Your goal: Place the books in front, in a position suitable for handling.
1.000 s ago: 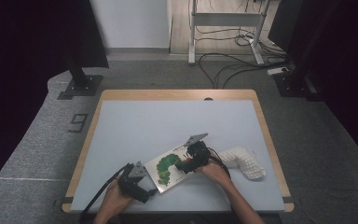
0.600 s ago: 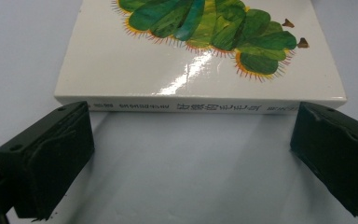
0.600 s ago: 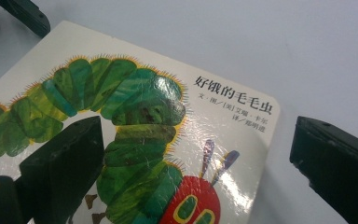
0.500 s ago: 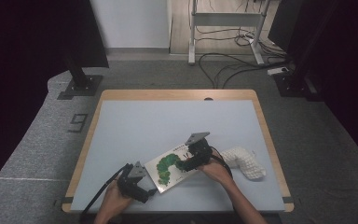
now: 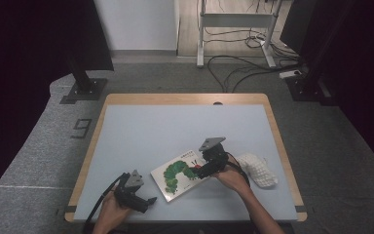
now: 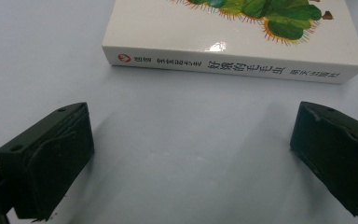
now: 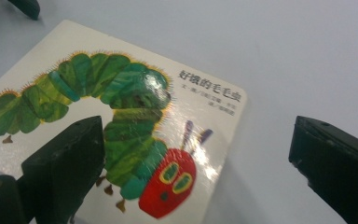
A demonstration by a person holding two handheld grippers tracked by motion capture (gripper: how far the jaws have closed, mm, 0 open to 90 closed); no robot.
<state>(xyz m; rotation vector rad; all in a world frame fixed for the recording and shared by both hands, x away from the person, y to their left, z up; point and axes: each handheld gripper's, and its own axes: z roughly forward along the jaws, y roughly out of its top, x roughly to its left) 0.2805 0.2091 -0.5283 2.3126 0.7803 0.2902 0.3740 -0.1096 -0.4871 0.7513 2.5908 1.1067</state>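
Note:
A white board book (image 5: 179,174) with a green caterpillar on its cover lies flat near the table's front edge. Its spine (image 6: 233,66) faces my left gripper (image 5: 144,202), which rests open on the table a short way left of it, nothing between its jaws. My right gripper (image 5: 205,170) hovers open over the book's right end, one jaw above the caterpillar's body (image 7: 121,107), the other past the cover's edge over bare table. The red head (image 7: 170,179) shows between the jaws.
A white mesh-patterned object (image 5: 257,169) lies just right of my right hand. The light blue table top (image 5: 175,126) with its wooden rim stretches bare beyond the book. Stands and cables sit on the floor behind the table.
My right gripper has shifted slightly forward and down over the book's right end. The left gripper and the book have stayed put.

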